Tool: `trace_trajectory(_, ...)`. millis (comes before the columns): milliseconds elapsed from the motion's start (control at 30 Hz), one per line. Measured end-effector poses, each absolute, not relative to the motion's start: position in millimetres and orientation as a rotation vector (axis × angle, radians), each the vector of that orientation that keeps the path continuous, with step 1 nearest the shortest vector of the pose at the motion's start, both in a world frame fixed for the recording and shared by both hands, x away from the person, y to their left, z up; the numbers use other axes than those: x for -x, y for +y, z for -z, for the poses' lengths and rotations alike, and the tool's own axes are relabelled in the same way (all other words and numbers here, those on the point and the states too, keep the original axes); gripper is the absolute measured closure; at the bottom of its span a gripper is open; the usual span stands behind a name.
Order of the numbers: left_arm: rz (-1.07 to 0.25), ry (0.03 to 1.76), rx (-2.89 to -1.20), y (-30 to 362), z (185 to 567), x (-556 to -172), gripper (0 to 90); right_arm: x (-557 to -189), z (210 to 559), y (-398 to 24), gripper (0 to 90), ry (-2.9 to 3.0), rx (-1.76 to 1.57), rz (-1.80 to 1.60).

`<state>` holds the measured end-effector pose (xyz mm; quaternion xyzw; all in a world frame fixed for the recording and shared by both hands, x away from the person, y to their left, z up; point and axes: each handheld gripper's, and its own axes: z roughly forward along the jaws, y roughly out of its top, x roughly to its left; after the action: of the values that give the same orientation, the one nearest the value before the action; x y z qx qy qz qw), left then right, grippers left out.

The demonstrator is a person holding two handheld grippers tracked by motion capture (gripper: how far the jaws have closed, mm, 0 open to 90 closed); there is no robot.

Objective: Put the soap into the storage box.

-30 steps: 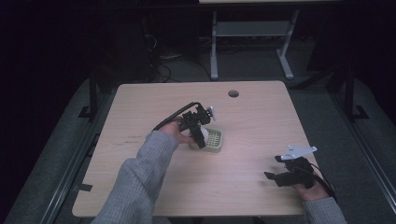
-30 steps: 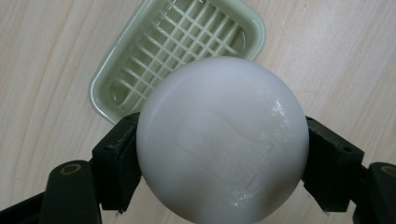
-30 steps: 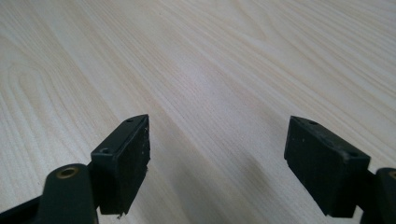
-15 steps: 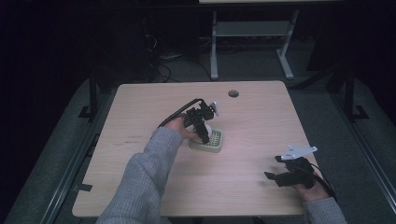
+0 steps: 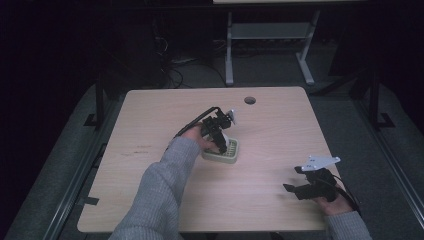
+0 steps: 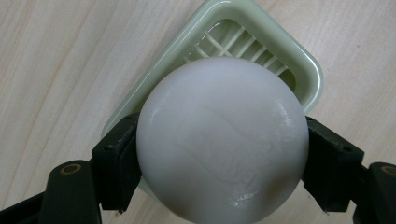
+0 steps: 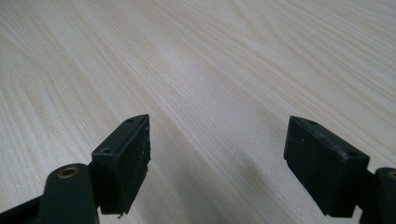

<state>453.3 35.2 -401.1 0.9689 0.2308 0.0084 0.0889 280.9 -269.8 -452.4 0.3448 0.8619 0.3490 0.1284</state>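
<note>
Left gripper view: white soap (image 6: 222, 140) clamped in left claw (image 6: 219, 158), above green tray (image 6: 308, 70).

The dish (image 5: 222, 156) sits near the middle of the worktop (image 5: 150, 130). The ball (image 6: 222, 140) is directly over it, between the jaws of the left hand-held gripper (image 5: 220, 142). The right hand-held gripper (image 5: 295, 187) lies at four o'clock from the dish, well apart, and the worktop's hole (image 5: 249, 100) at one o'clock.

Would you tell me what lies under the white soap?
Under the soap, held in the left gripper, sits a green slatted dish on the table. The soap hides most of its grid.
</note>
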Motion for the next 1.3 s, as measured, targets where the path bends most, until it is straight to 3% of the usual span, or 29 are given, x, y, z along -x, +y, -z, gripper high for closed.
trace_trajectory(1300,0.025,0.752,-2.881,33.5,419.5,-457.3,23.4,-280.7,452.3,-268.5,22.2,2.512,-0.986,-1.009)
